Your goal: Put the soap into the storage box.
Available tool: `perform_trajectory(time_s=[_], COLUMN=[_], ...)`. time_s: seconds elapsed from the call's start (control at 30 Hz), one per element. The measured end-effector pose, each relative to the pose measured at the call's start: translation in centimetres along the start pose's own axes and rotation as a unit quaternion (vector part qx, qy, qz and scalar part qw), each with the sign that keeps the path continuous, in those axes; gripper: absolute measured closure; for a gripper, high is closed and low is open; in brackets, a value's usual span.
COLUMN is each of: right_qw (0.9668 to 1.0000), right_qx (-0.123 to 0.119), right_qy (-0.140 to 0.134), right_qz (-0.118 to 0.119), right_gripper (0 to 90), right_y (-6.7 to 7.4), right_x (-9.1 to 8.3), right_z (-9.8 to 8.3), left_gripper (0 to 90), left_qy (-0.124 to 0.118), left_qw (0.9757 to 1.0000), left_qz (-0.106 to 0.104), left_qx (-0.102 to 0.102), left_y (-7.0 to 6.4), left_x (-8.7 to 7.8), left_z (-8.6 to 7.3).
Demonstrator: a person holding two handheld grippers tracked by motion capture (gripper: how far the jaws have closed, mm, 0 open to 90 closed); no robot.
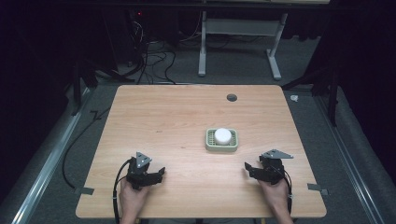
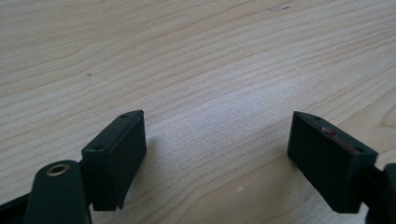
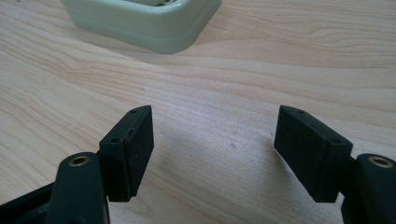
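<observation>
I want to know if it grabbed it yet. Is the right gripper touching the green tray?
Apart. In the right gripper view, bare table lies between the right gripper, its jaws open, and the green tray; the high view shows the same gap.

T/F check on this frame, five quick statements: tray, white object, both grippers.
1. A white round object sits in the pale green tray. True.
2. The right gripper is clamped on the tray. False: its jaws stand apart with only bare table between them, the tray ahead.
3. The left gripper holds nothing. True.
4. The tray lies nearer the left gripper. False: it is closer to the right one.
5. Both grippers are lifted high above the tray. False: both sit low near the table's near edge.
</observation>
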State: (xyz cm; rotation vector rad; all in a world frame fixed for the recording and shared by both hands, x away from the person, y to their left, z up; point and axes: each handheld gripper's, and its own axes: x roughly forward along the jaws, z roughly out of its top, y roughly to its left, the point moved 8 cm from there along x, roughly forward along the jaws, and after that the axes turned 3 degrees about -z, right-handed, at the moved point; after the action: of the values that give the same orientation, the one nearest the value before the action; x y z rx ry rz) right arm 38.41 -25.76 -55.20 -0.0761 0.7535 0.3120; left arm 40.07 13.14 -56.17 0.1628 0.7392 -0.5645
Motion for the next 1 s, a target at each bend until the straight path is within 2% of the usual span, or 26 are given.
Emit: perform_trajectory(time_s=[0.37, 0.67, 1.0], right_qw=[1.0, 0.9989, 0.9989], right_qx=[-0.004, -0.035, -0.035], right_qy=[0.001, 0.007, 0.007], right_qz=[-0.008, -0.03, -0.029], right_gripper=[29.1, 27.7, 27.8], right_y=[0.06, 0.39, 0.39], right_x=[0.21, 0.39, 0.39], right_z=[-0.33, -0.43, -0.43], left_gripper=[20.0, 19.8, 19.8], left_qy=[0.0, 0.001, 0.001], left_qw=[1.0, 1.0, 1.0], left_qz=[0.0, 0.0, 0.0], left_qx=[0.0, 0.001, 0.001], left_y=[-0.01, -0.02, -0.03], left_x=[0.0, -0.01, -0.02], left_z=[0.0, -0.01, -0.02])
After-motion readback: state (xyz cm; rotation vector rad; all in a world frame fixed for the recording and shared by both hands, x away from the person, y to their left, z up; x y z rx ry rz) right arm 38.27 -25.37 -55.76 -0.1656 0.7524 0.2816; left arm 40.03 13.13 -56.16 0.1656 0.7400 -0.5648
